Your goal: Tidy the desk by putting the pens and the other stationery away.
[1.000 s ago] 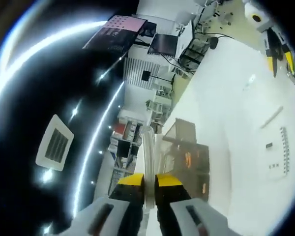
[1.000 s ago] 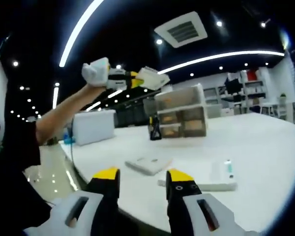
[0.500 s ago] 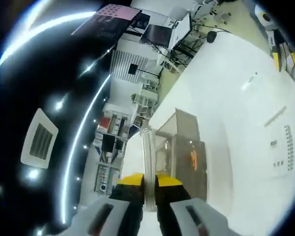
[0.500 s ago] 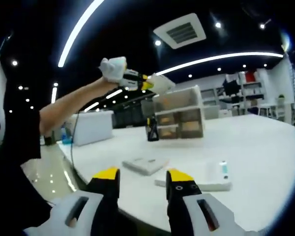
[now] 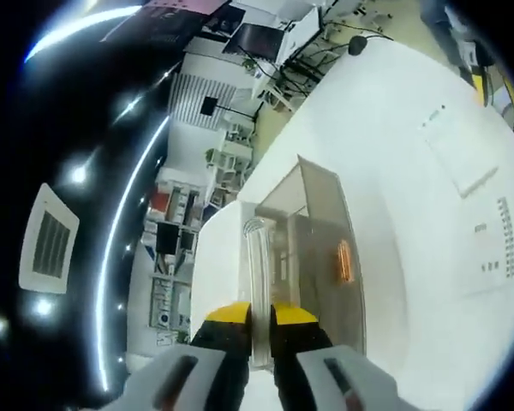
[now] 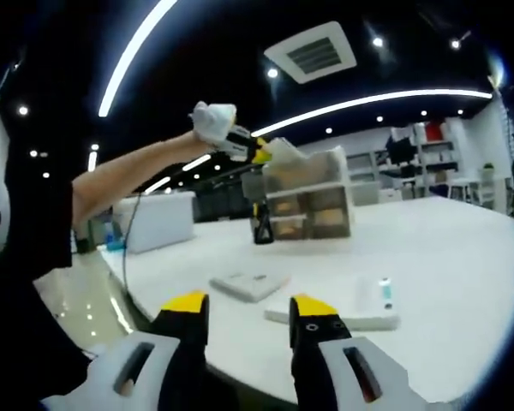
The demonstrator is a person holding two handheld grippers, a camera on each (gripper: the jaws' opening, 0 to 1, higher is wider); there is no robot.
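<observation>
Closer now: the left hand-held gripper (image 5: 259, 318) has carried its clear box (image 5: 257, 282) in toward the organizer (image 5: 313, 257), which sat lower and farther off in the left gripper view 1 second ago. Its yellow-tipped jaws are clamped on the box's thin edge, and the box stands up between them, its rounded top end level with the organizer's near top corner.

Over in the right gripper view, the same left hand-held gripper (image 6: 259, 152) is held out on a raised arm (image 6: 133, 180) in a white glove (image 6: 212, 122), the box (image 6: 284, 151) right at the top of the 3-tier organizer (image 6: 307, 195). A dark pen holder (image 6: 260, 224) stands just beside the organizer's left side.

The right hand-held gripper (image 6: 242, 318) hangs low at the near edge of the white surface (image 6: 463, 257), jaws apart and gripping nothing. Just ahead of it lie a flat white pad (image 6: 248, 285) and a white tray (image 6: 343, 310) with a small green-capped tube (image 6: 385, 291) on it.
</observation>
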